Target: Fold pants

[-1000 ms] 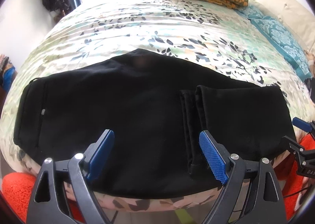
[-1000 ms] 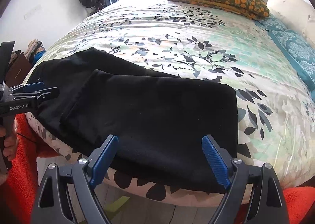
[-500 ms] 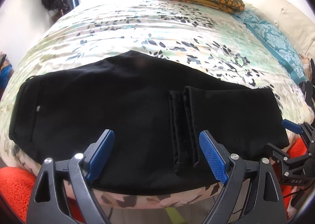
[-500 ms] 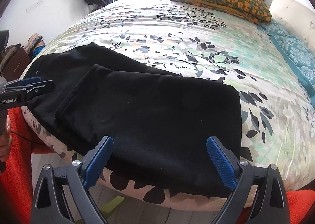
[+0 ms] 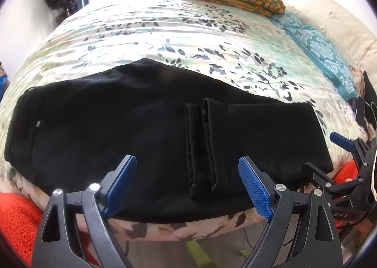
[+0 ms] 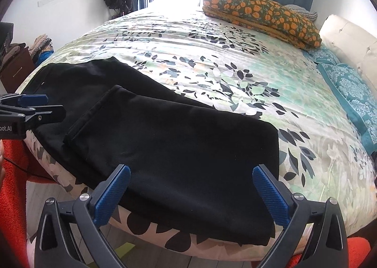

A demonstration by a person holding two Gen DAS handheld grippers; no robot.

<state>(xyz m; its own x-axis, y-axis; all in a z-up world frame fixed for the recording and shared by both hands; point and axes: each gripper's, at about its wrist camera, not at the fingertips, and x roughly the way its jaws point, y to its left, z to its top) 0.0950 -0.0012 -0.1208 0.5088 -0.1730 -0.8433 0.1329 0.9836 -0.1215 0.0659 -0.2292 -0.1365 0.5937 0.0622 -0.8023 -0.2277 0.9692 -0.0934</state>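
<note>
The black pants (image 5: 113, 131) are laid flat along the near edge of the bed (image 5: 179, 39), on a bedspread printed with leaves. The waistband is seen at the left end in the left wrist view, and the leg ends (image 5: 202, 145) are folded back over the middle, so that their two hems lie side by side on top of the lower layer. The folded part covers the right half of the garment, and its near edge hangs slightly over the side of the mattress.

The left gripper (image 5: 188, 185) is held above the near edge of the pants, its jaws spread wide, with the two hems seen between the blue pads; nothing is gripped. The right gripper (image 6: 193, 194) is held over the folded right part of the pants (image 6: 179, 147). Its jaws have just been opening and now stand at their widest, with cloth visible between them but not pressed by the pads. Each gripper is also seen at the side of the other's view.

A folded blanket with an orange pattern (image 6: 261, 15) is placed at the far side of the bed, and a teal pillow (image 6: 353, 93) lies at the right. An orange rug (image 5: 16, 223) is seen on the floor below the bed.
</note>
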